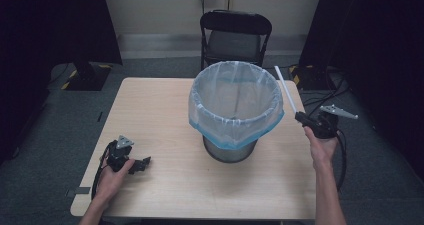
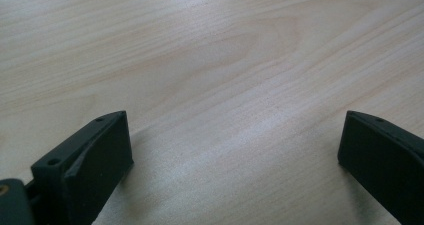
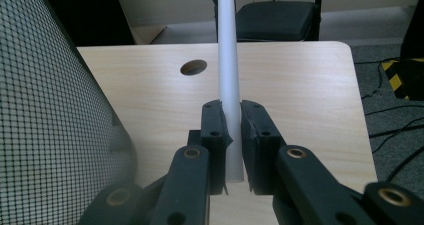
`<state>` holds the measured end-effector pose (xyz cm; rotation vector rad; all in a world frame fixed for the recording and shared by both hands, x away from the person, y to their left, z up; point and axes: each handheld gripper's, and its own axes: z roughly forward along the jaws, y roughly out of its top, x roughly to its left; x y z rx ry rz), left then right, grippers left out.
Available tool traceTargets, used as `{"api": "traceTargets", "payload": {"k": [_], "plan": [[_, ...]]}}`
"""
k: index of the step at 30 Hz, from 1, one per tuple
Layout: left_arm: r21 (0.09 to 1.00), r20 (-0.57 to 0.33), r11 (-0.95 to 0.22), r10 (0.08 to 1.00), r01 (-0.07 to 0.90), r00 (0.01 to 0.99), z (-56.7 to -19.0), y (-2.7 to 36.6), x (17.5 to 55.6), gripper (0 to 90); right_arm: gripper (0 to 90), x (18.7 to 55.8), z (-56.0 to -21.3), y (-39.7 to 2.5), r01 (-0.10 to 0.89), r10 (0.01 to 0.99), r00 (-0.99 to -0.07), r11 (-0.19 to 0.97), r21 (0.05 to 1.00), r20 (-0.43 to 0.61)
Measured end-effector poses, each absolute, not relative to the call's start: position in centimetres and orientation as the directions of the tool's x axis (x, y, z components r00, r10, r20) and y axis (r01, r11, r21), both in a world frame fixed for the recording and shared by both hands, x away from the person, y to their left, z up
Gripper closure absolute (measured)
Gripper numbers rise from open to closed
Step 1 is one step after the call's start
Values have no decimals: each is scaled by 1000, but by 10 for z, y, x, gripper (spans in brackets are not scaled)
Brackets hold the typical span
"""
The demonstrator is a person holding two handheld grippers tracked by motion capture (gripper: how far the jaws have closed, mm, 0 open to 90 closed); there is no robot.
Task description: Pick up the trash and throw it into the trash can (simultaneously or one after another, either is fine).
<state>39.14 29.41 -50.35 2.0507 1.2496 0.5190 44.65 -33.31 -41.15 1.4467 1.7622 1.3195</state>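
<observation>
we start with the desk (image 1: pixel 165 110), a pale wooden top that carries everything, with a round cable hole (image 3: pixel 194 67) near its far edge in the right gripper view. a black chair (image 1: pixel 236 35) stands behind it, pushed close. on the desk, right of centre, sits a mesh waste bin (image 1: pixel 231 147) lined with a translucent bin bag (image 1: pixel 235 105) whose blue-edged rim is folded down over the outside, so the mouth stays wide open, ready, we judge, to take something dropped in.

our right gripper (image 1: pixel 303 119) hangs just off the bin's right side, above the desk's right edge. its jaws are clamped on the lower end of a thin white tube (image 1: pixel 286 87), likely a straw, which slants up and away toward the bin's rim. holding it by one end leaves the free end to lead, we think, over the bag's opening.

our left gripper (image 1: pixel 142 163) rests low on the near left of the desk, well apart from the bin, jaws spread wide with only bare wood between them, seemingly parked out of the way.
</observation>
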Motion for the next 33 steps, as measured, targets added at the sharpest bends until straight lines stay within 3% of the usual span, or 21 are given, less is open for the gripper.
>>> {"api": "traceTargets", "payload": {"k": [21, 29, 33], "plan": [[717, -4, -319, 887, 620, 462, -503, 294, 392, 1, 814, 436, -362, -322, 303, 917, -362, -57, 951, 170], [717, -5, -318, 887, 620, 461, -503, 294, 392, 1, 814, 443, -356, -317, 293, 911, -371, -72, 954, 182], [716, -3, -322, 886, 619, 464, -503, 295, 392, 1, 814, 448, -337, -313, 271, 905, -389, -65, 960, 171]]}}
